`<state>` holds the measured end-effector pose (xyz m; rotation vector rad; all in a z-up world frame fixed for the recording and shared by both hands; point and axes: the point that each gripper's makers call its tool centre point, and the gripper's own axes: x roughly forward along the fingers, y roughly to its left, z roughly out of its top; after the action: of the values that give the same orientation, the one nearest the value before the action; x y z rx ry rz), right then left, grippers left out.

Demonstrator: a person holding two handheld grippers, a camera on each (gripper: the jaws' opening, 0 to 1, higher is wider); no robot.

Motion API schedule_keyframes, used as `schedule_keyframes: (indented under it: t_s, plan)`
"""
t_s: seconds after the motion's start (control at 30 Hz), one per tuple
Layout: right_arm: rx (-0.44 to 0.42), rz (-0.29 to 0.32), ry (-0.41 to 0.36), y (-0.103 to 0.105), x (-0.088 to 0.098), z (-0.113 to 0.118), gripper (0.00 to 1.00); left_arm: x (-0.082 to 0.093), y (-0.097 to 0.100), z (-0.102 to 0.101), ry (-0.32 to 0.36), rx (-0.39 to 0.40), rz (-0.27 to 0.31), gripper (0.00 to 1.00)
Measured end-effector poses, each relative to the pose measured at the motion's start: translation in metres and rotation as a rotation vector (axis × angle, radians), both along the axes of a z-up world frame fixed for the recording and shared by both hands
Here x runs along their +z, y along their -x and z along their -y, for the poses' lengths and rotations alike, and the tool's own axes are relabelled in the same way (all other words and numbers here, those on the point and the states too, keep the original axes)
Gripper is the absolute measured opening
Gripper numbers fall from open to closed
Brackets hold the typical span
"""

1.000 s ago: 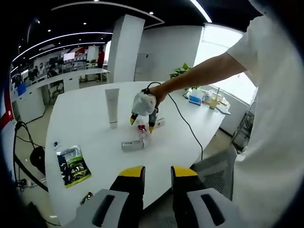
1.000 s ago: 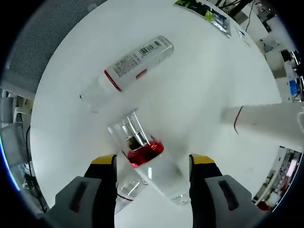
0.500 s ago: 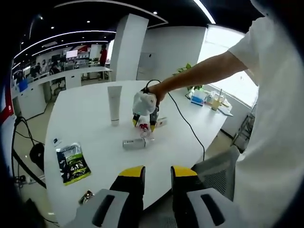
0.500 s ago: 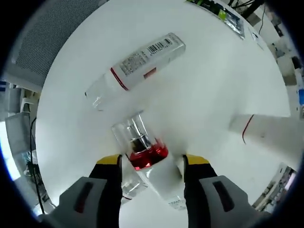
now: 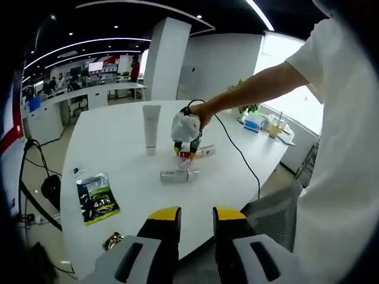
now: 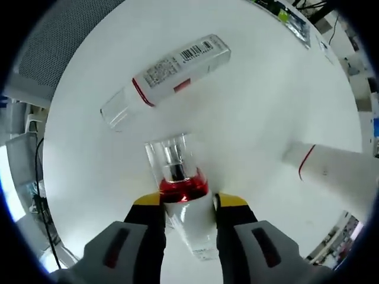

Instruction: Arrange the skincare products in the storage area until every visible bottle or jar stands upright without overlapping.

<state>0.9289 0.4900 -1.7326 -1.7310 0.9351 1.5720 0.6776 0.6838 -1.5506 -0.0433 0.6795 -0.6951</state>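
- open office, white round table [image 5: 106, 148], white pillar [image 5: 161, 59] behind it
- bright windows [image 5: 284, 71] one side, ceiling light strips [image 5: 89, 44]
- grey mesh chair [image 5: 269, 216] at table edge

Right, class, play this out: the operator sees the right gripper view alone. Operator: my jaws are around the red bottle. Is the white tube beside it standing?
Observer: Yes, the left gripper view shows the tube upright on the table.
Operator: Where is the left gripper?
Observer: The left gripper hangs off the table's near edge, jaws open, holding nothing.
Operator: Anything behind my gripper?
Observer: A small bottle lies flat just beyond the right gripper and its red bottle.
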Motion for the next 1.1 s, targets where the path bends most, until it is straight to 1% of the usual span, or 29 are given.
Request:
schedule_keyframes:
  t_s: [0.07, 0.13, 0.2, 0.37, 0.53, 0.63, 0.73, 0.9, 0.97, 1.03, 1.1]
  plan:
    - [-0.023, -0.004, -0.004, 0.0, 0.001, 0.001, 0.28, 0.001, 0.002, -0.002, 0.003, 0.011, 0.003, 0.22]
    - [-0.101, -0.008, -0.023, -0.002, 0.002, 0.003, 0.27, 0.003, 0.002, -0.004, 0.004, 0.019, 0.008, 0.22]
    - [-0.159, -0.003, -0.035, -0.003, 0.003, 0.005, 0.26, 0.003, 0.003, -0.007, 0.009, 0.033, 0.009, 0.22]
    - [-0.13, 0.015, -0.057, 0.0, 0.004, 0.007, 0.25, 0.002, 0.008, -0.007, 0.006, 0.03, 0.003, 0.22]
    - [-0.134, 0.026, -0.087, 0.002, 0.005, 0.006, 0.25, 0.003, 0.007, -0.007, 0.007, 0.025, 0.005, 0.22]
    - [-0.151, 0.036, -0.127, 0.001, 0.009, 0.005, 0.25, 0.004, 0.008, -0.005, 0.001, 0.012, 0.006, 0.22]
    - [-0.164, 0.051, -0.153, 0.0, 0.012, 0.004, 0.25, 0.005, 0.009, -0.005, -0.002, 0.004, 0.008, 0.22]
    - [-0.182, 0.061, -0.197, 0.001, 0.022, 0.003, 0.24, 0.007, 0.01, -0.006, 0.003, -0.003, 0.014, 0.22]
    - [-0.203, 0.072, -0.219, 0.001, 0.028, 0.002, 0.24, 0.007, 0.009, -0.006, 0.004, -0.004, 0.015, 0.22]
    - [-0.232, 0.085, -0.257, 0.0, 0.034, 0.0, 0.24, 0.009, 0.008, -0.005, 0.016, -0.005, 0.02, 0.22]
    - [-0.263, 0.081, -0.3, 0.002, 0.041, -0.004, 0.24, 0.01, 0.008, -0.004, 0.022, -0.011, 0.022, 0.22]
